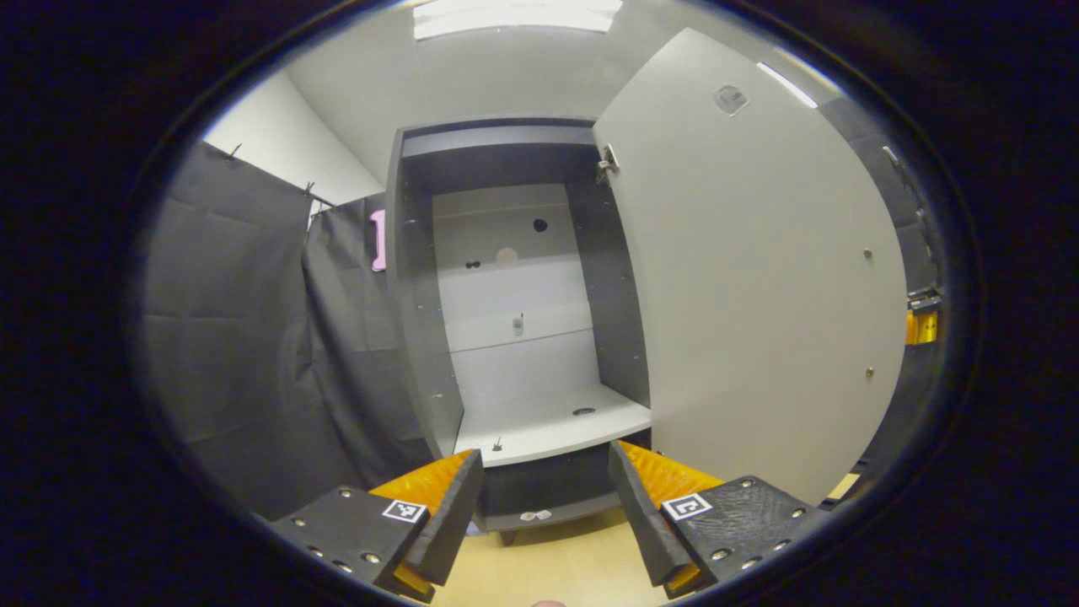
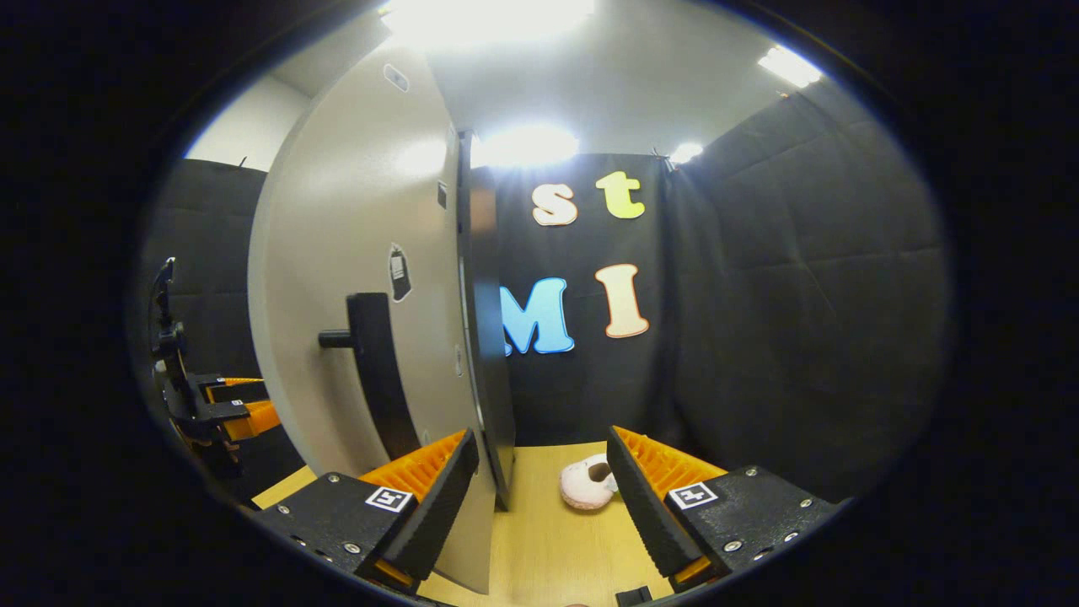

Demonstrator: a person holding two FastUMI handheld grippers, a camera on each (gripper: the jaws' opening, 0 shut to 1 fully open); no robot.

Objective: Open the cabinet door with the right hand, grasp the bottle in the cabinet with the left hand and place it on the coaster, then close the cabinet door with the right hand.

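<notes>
The grey cabinet (image 1: 417, 320) stands straight ahead of my left gripper (image 1: 546, 455), which is open and holds nothing. Its door (image 1: 759, 278) is swung wide to the right. The white shelf (image 1: 548, 426) inside carries just a small dark round mark. In the right gripper view the door (image 2: 354, 236) shows its outer face with a black handle (image 2: 375, 371). My right gripper (image 2: 541, 443) is open, the door's free edge standing just inside its left finger. A pale pinkish round pad (image 2: 587, 485), apparently the coaster, lies on the table, partly behind the right finger.
The wooden table (image 2: 548, 539) runs under the cabinet and both grippers. Black cloth walls close in the booth on the left and right. The other gripper (image 2: 211, 405) sits beyond the door at the left edge of the right gripper view.
</notes>
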